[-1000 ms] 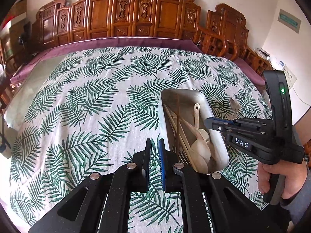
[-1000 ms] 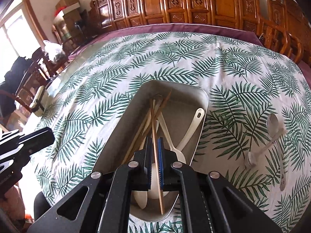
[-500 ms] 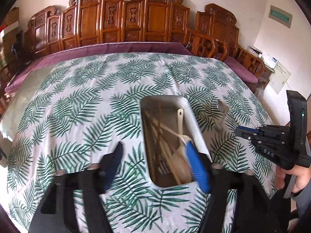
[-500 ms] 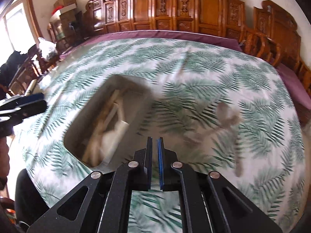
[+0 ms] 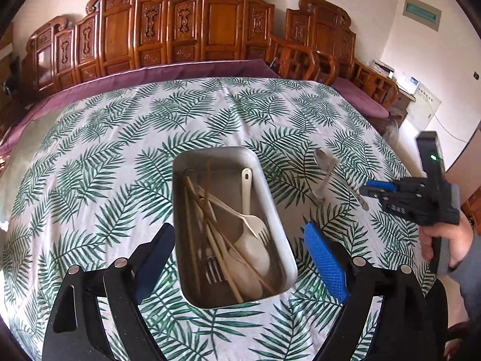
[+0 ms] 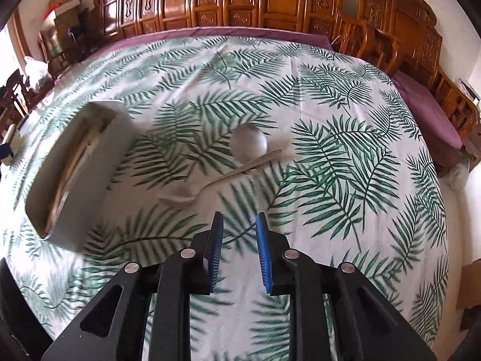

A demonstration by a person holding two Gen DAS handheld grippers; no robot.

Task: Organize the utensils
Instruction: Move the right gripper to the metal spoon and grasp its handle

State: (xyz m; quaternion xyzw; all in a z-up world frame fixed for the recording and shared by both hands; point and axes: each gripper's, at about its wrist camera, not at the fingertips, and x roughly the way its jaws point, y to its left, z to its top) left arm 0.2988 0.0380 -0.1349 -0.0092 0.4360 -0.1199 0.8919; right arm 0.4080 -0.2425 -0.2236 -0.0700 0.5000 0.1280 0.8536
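Two metal spoons left outside the tray

The steel tray (image 5: 276, 210) on the leaf-print desk (image 5: 105, 156) already holds chopsticks, a fork and pale plastic spoons. The crossed metal spoons (image 6: 240, 162) lie just beside it. The right gripper (image 6: 239, 252) is held above them, fingers parted and empty; the left gripper (image 5: 240, 258) is spread wide, released. Thin, smooth handles lying flat on soft cloth could be pinched badly and slip.
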